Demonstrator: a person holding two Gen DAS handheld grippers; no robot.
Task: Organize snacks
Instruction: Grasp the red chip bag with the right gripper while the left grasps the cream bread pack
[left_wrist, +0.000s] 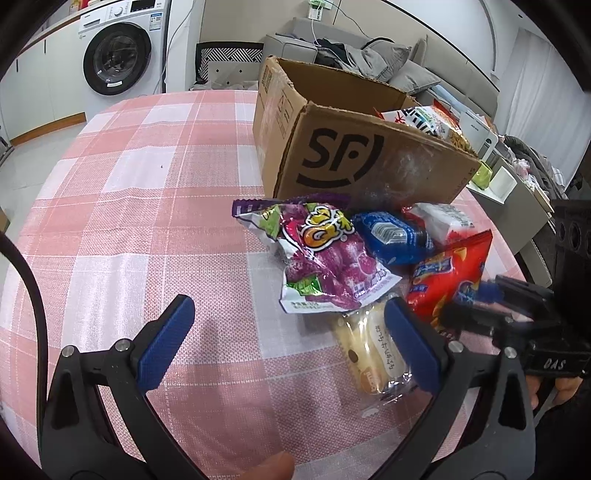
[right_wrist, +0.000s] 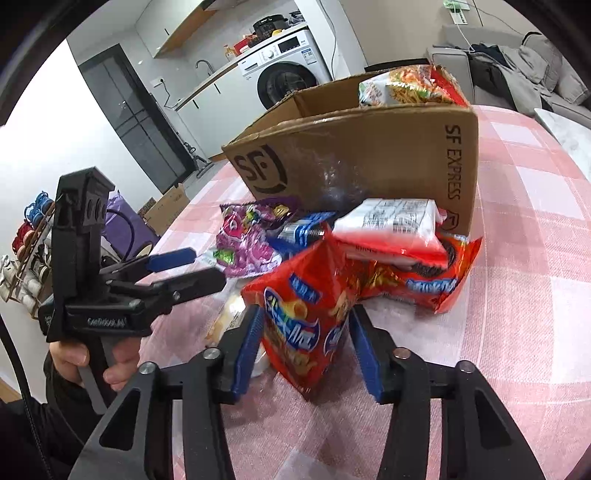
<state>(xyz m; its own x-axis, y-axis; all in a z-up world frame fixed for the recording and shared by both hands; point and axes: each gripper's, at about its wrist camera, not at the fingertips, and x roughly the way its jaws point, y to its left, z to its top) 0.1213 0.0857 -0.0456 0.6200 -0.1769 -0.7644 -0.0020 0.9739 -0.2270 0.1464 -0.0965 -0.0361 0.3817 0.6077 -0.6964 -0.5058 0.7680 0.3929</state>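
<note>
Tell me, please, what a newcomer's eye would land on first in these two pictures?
Probably the red crinkly snack bag, pinched between the blue pads of the right gripper at the near edge of the pile. Behind it, the open brown cardboard box with the black SF logo stands on the pink checked tablecloth, a noodle packet poking above its rim. The left gripper is open beside the pile.

Cardboard box (right_wrist: 354, 155) showed a black "SF" logo on its front, "SF EXPRESS" ran down its side, right gripper (left_wrist: 476, 295) body beside the box read "DAS".
</note>
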